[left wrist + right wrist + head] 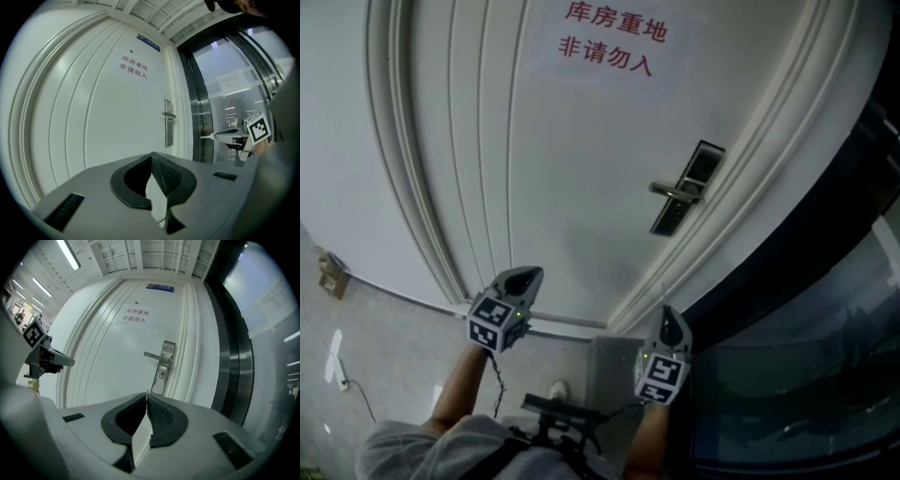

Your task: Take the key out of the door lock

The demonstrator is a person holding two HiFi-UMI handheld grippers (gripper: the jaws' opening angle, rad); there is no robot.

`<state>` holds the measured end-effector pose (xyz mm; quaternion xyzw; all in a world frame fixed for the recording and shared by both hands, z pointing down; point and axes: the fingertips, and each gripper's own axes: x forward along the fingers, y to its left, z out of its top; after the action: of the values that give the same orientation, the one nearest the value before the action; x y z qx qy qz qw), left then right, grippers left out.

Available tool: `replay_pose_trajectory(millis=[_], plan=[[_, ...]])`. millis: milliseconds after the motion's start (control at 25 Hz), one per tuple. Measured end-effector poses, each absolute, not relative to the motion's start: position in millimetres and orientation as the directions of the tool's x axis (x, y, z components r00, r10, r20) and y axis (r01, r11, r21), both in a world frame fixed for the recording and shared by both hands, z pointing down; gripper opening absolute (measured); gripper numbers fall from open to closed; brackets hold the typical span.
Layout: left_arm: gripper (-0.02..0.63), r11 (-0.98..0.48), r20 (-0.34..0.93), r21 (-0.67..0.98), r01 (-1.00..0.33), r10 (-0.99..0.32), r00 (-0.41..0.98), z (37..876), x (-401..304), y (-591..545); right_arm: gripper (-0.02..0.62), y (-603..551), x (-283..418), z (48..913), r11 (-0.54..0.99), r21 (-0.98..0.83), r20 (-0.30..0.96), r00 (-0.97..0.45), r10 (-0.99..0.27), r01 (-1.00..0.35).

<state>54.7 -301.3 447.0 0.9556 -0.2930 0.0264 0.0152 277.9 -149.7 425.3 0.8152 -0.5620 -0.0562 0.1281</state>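
A white door point(581, 150) with red lettering carries a metal lock plate point(684, 187) with a lever handle point(675, 192). In the right gripper view the round keyhole point(161, 374) sits below the handle point(154, 356); it is too small to tell whether a key is in it. Both grippers hang well short of the door, touching nothing. My left gripper point(528, 274) is down and left of the lock, its jaws together and empty point(151, 157). My right gripper point(668, 319) is below the lock, pointing at it, jaws also together with nothing between them point(146, 395).
A moulded white door frame point(741, 178) runs along the door's right side, with a dark glass panel point(806, 375) beyond it. A wall socket point(333, 277) and a white cable piece point(335, 356) are low at the left. The person's shoe point(555, 389) is on the floor.
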Motion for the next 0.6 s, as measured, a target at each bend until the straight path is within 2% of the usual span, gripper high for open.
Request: replay_pose_trajectory(millis=[320, 600], plan=[[-0.008, -0.832, 0.053, -0.015, -0.554, -0.554, 0.831, 447, 48, -280, 0.020, -129, 260, 428, -0.326, 0.138, 0.029, 0.332, -0.943, -0.935], [-0.007, -0.836, 0.049, -0.009, -0.549, -0.549, 0.834, 447, 43, -270, 0.020, -118, 252, 425, -0.330, 0.092, 0.016, 0.333, -0.943, -0.939]])
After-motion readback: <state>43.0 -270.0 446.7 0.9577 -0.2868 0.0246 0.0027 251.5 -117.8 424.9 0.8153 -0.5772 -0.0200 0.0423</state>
